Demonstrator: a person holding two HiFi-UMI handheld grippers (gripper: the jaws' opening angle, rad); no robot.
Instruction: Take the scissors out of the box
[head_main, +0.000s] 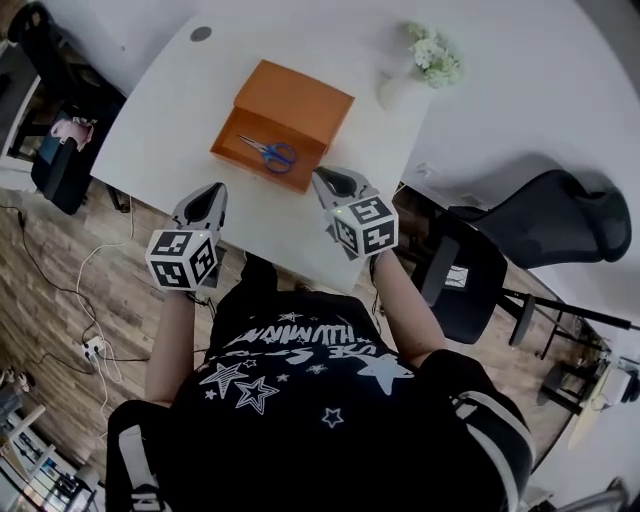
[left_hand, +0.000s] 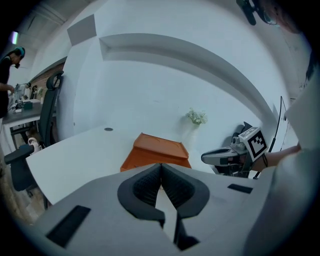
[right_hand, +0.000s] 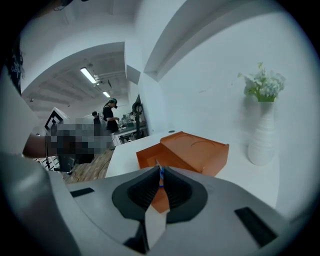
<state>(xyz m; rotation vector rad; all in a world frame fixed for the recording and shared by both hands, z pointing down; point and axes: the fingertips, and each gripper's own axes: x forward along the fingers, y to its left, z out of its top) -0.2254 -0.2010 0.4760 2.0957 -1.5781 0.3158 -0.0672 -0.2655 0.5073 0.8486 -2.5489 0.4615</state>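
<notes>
An open orange box (head_main: 224, 152) lies on the white table (head_main: 160, 120), its lid (head_main: 297, 98) resting against the far side. Blue-handled scissors (head_main: 270, 151) lie flat inside it. My left gripper (head_main: 212, 190) hovers shut at the table's near edge, left of the box and apart from it. My right gripper (head_main: 322, 176) is shut too, just right of the box's near corner. The left gripper view shows shut jaws (left_hand: 160, 165) with the box (left_hand: 160, 150) beyond. In the right gripper view the jaws (right_hand: 160, 167) point at the box (right_hand: 195, 150); a sliver of the blue scissors (right_hand: 161, 176) shows between them.
A white vase with pale flowers (head_main: 420, 68) stands on the table to the right of the box, also in the right gripper view as the vase (right_hand: 262, 135). A black office chair (head_main: 540, 230) stands at my right. Cables lie on the wooden floor (head_main: 70, 290).
</notes>
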